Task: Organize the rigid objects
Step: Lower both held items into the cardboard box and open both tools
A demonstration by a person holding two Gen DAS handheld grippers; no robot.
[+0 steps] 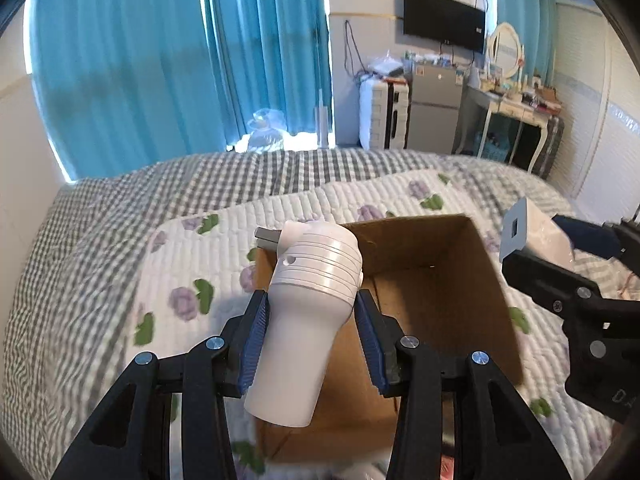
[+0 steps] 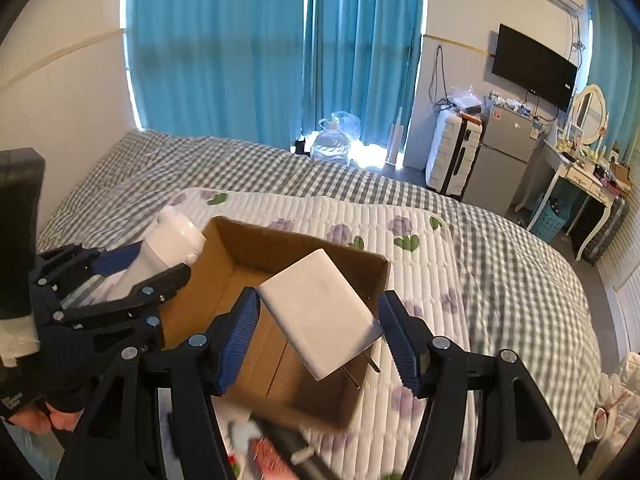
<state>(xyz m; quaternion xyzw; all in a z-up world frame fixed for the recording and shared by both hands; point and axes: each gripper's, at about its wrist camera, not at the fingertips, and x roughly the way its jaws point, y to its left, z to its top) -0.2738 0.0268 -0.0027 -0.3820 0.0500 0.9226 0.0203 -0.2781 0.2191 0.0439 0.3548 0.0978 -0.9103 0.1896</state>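
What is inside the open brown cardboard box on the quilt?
The open brown cardboard box shows only bare cardboard floor and walls. The flat white rectangular charger in the right gripper hides part of the floor, so that patch cannot be checked.

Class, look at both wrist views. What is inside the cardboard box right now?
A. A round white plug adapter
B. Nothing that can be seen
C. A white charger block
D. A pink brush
B: the cardboard box shows only bare floor, while the left gripper and right gripper hold their items above it.
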